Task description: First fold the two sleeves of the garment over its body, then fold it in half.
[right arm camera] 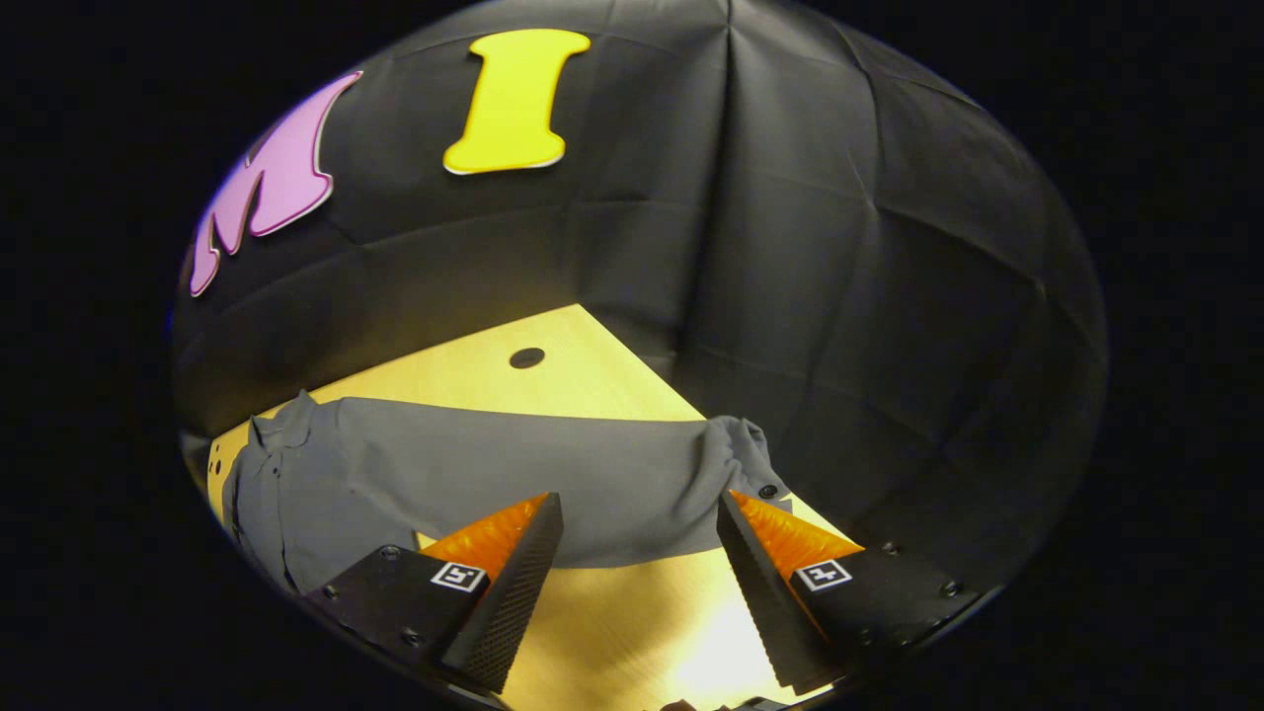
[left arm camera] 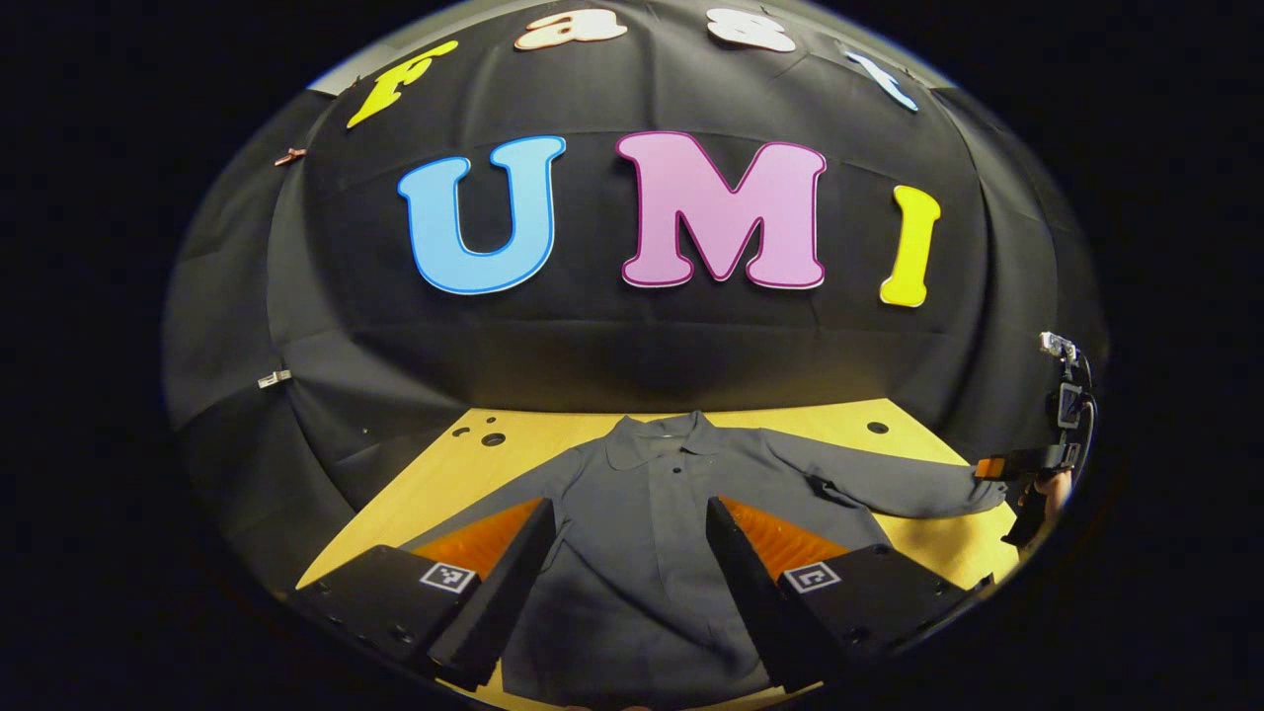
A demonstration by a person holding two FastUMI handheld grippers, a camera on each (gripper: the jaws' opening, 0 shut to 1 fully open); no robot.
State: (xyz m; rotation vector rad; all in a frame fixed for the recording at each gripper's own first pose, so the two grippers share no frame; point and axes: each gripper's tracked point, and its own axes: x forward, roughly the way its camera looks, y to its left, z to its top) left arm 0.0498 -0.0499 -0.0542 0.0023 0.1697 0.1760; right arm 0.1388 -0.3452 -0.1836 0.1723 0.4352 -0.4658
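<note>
Down at six o'clock in the left gripper view, the left gripper [left arm camera: 627, 553] hangs with its two fingers spread wide and released, nothing between them but the grey garment [left arm camera: 652, 533] lying flat below. That garment is spread face up on the yellow wooden table [left arm camera: 395, 504], collar [left arm camera: 664, 439] pointing to twelve o'clock, a dark button on the placket just under it. One sleeve [left arm camera: 889, 484] runs out toward three o'clock, stretched along the table. At its far end, out at three o'clock, sits the right gripper [left arm camera: 997, 469], with part of a hand [left arm camera: 1057, 489] behind it; from here I cannot tell whether it touches the cuff. Small dark holes dot the tabletop at eleven and one o'clock.

Over to the right gripper view: the right gripper [right arm camera: 642, 563] shows at six o'clock, fingers parted and loose, bare table [right arm camera: 612, 632] lit bright between them. Just beyond the fingertips the sleeve [right arm camera: 513, 479] lies straight across from nine o'clock to the centre, its bunched cuff [right arm camera: 741, 459] with a small button ending close above the finger at five o'clock. The garment's body and collar [right arm camera: 281, 415] sit off at nine o'clock. One dark hole [right arm camera: 526, 357] marks the table beyond the sleeve.
</note>
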